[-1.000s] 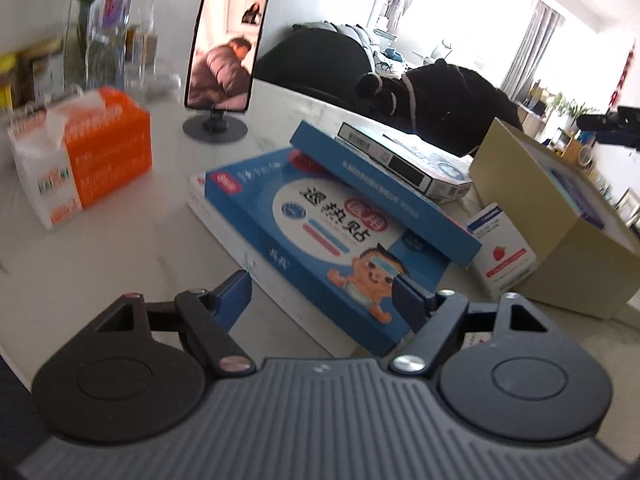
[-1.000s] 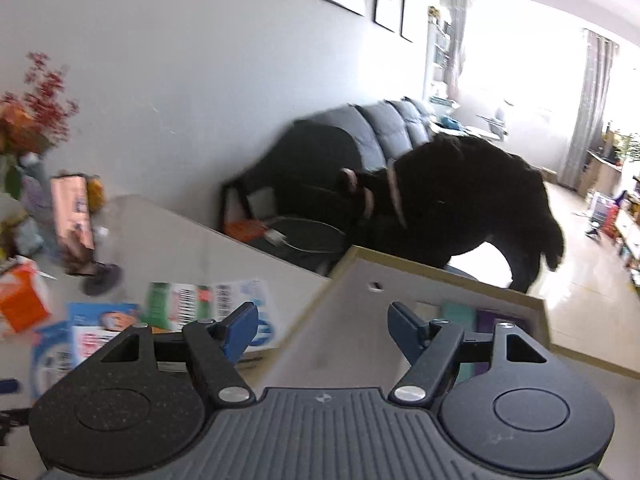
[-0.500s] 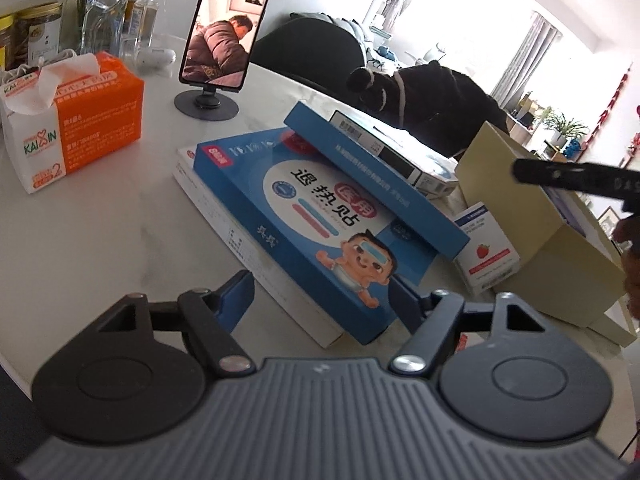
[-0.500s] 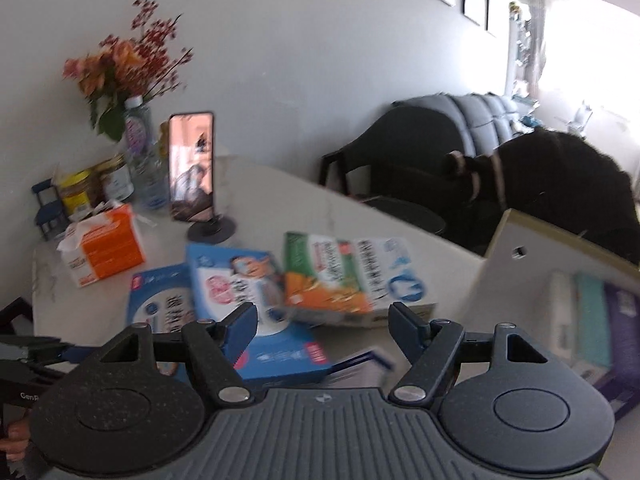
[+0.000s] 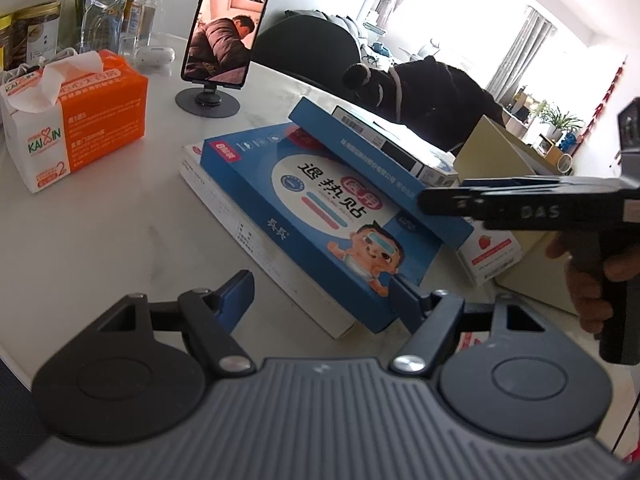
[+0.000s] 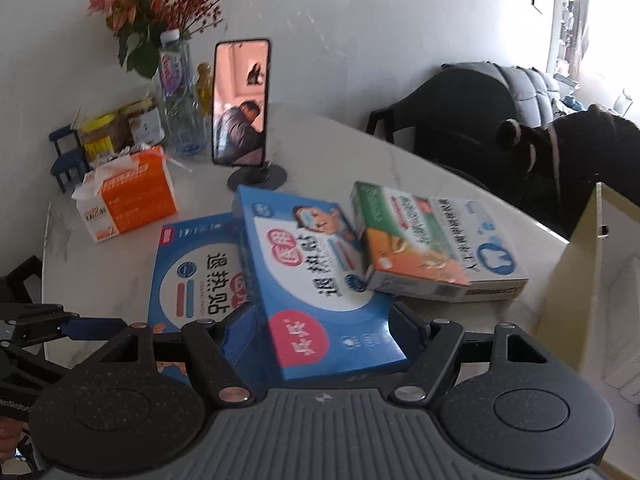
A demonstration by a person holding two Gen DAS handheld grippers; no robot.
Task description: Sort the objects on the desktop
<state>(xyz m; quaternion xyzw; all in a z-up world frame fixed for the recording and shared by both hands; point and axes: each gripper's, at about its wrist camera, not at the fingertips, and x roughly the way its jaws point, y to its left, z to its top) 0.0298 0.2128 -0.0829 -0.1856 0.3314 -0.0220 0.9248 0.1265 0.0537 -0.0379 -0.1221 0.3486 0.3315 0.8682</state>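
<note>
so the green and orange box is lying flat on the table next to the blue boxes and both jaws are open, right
Not quite. The green and orange box is not flat on the table: in the right wrist view its near end rests on the upper blue box, so it sits tilted. The rest holds: the left gripper and the right gripper both have open jaws.

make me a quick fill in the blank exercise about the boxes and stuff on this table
1. The tissue pack beside the phone stand is white and ____.
2. The phone stands upright on a round ____ base.
3. The green and orange box rests partly on a tilted ____ box.
4. The right gripper is ____, its fingers on either side of that box's near end.

Missing words: orange; black; blue; open
</note>
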